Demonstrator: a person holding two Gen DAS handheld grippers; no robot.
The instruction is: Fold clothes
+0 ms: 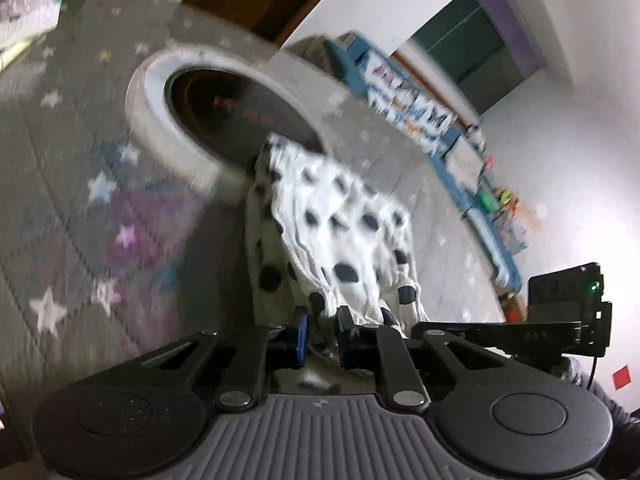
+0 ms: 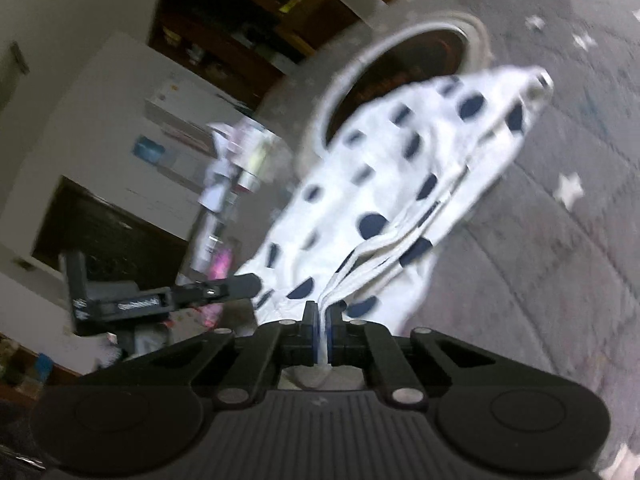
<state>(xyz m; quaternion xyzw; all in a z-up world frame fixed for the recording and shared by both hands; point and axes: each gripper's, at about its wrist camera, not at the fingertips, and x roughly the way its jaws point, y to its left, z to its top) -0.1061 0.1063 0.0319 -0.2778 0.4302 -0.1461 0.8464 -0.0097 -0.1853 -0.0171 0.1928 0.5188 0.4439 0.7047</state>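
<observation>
A white garment with dark blue polka dots [image 1: 344,220] hangs stretched between both grippers above a grey star-patterned mat. In the left wrist view my left gripper [image 1: 322,328] is shut on a bunched, gathered edge of the garment, and the cloth fills the gap between its blue pads. In the right wrist view my right gripper [image 2: 321,320] is shut tight on a thin layered edge of the same garment [image 2: 400,168]. From there the cloth runs up and away to a far corner. The left gripper's body [image 2: 120,300] shows at the left, its finger reaching the cloth.
A round white basket [image 1: 160,92] with a dark inside lies on the star-patterned mat [image 1: 80,200] just beyond the garment, also visible as the basket [image 2: 476,36]. A blue low shelf [image 1: 460,152] lines the wall. A dark bookshelf [image 2: 224,12] and white cabinet [image 2: 100,120] stand behind.
</observation>
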